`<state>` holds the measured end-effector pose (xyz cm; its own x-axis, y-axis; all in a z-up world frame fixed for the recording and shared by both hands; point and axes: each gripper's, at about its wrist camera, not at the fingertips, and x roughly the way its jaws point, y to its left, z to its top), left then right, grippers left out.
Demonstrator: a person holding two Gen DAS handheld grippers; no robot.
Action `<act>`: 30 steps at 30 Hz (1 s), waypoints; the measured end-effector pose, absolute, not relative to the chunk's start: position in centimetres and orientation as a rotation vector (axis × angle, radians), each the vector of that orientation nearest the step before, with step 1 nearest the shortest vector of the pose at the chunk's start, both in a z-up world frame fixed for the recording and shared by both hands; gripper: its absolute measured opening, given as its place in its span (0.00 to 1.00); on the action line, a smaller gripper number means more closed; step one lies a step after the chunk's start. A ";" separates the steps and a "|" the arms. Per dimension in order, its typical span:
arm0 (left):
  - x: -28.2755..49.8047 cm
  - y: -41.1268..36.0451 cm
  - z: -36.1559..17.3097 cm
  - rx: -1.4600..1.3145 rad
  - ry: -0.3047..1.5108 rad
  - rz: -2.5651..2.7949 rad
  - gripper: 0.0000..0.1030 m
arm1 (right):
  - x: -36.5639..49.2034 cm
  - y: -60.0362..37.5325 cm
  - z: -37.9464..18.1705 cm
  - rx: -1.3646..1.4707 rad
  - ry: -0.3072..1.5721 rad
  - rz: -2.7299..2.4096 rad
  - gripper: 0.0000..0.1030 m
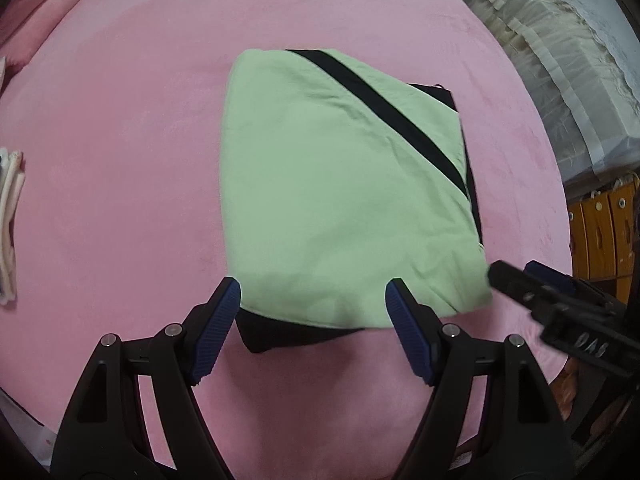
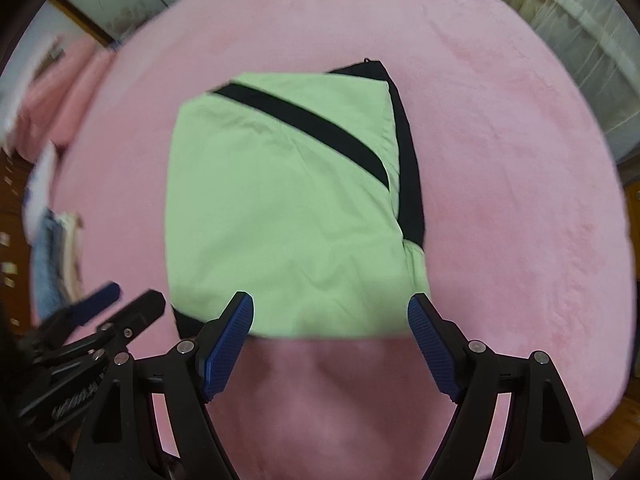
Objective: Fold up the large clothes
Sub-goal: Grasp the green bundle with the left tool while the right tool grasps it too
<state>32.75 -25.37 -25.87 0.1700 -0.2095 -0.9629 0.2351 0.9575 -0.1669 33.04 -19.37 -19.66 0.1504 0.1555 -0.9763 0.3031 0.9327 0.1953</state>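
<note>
Left wrist view: the garment (image 1: pixel 340 184) sits mid-bed as a tidy green rectangle with a black stripe across it, black layer peeking out at the near edge and down the right side. Looks basically folded, so I'd guess that's why the left gripper (image 1: pixel 312 304) just hangs over the near edge, fingers spread wide, holding nothing. The right gripper (image 1: pixel 520 280) pokes in beside the near right corner. The pink bed (image 1: pixel 120 180) has loads of bare room left and far; some whitish cloth (image 1: pixel 10 224) lies at the left edge.

Right wrist view: same story, the right gripper (image 2: pixel 332 320) is wide open and empty above the near edge, which lies flat and easy to get under. Plenty of bare bed to the right. The left gripper (image 2: pixel 116 304) sits near left, fingers apart too. A blurry clothes pile (image 2: pixel 56 256) is off on the left.
</note>
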 end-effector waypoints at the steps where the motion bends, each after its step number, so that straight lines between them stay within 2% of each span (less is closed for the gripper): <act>1: 33.4 -24.8 -26.4 -0.002 1.362 -0.299 0.70 | 33.3 -20.5 -20.3 0.421 1.417 -0.092 0.83; 5: 35.8 -22.3 -28.8 -0.154 1.359 -0.266 0.70 | 34.5 -24.6 -23.7 0.485 1.488 -0.051 0.83; 12: 40.5 -18.9 -35.0 -0.446 1.461 -0.356 0.70 | 37.1 -31.2 -30.9 0.713 1.468 0.199 0.83; 19: 44.2 -18.5 -40.7 -0.468 1.557 -0.406 0.71 | 39.4 -34.6 -35.3 0.906 1.407 0.369 0.81; 20: 44.6 -18.8 -41.3 -0.482 1.550 -0.419 0.71 | 39.5 -34.7 -35.6 0.927 1.394 0.386 0.80; 27: 47.0 -21.6 -41.8 -0.401 1.507 -0.441 0.71 | 40.8 -34.1 -37.5 0.993 1.383 0.453 0.43; 29: 47.3 -22.2 -41.4 -0.379 1.510 -0.420 0.70 | 41.1 -33.4 -37.8 0.990 1.395 0.457 0.39; 30: 47.3 -22.4 -41.2 -0.368 1.509 -0.410 0.66 | 41.3 -32.9 -37.8 0.963 1.406 0.453 0.35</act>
<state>47.29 -22.37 -41.17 0.0189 -0.4778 -0.8783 0.0326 0.8783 -0.4771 41.29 -32.86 -37.76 0.1639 0.7709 -0.6155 0.2662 0.5662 0.7801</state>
